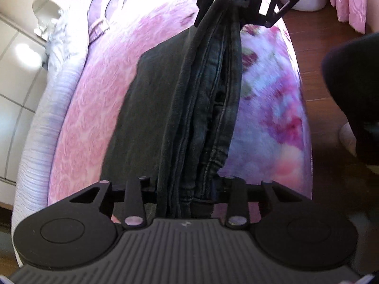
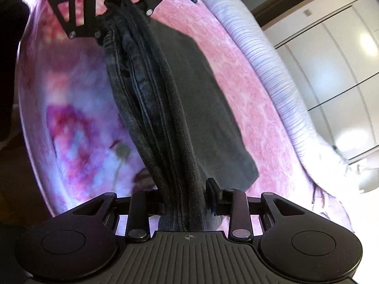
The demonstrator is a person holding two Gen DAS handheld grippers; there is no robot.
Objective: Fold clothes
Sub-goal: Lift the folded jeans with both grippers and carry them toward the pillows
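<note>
A pair of dark grey jeans (image 1: 208,90) is stretched as a bunched, folded edge between my two grippers, above a pink bed. Its lower part (image 1: 146,118) hangs down and lies flat on the bedspread. In the left wrist view my left gripper (image 1: 187,189) is shut on the near end of the denim, and the right gripper (image 1: 236,0) clamps the far end. From the right wrist the jeans (image 2: 151,99) run from my right gripper (image 2: 184,206), shut on them, up to the left gripper (image 2: 118,9).
The pink patterned bedspread (image 1: 94,108) has a floral blanket (image 1: 272,99) beside the jeans. A white ribbed bed edge (image 2: 267,66) borders a wardrobe (image 2: 331,71). Wooden floor (image 1: 308,47) and a person's dark sleeve (image 1: 350,90) are at the right. Other garments (image 1: 101,23) lie farther up the bed.
</note>
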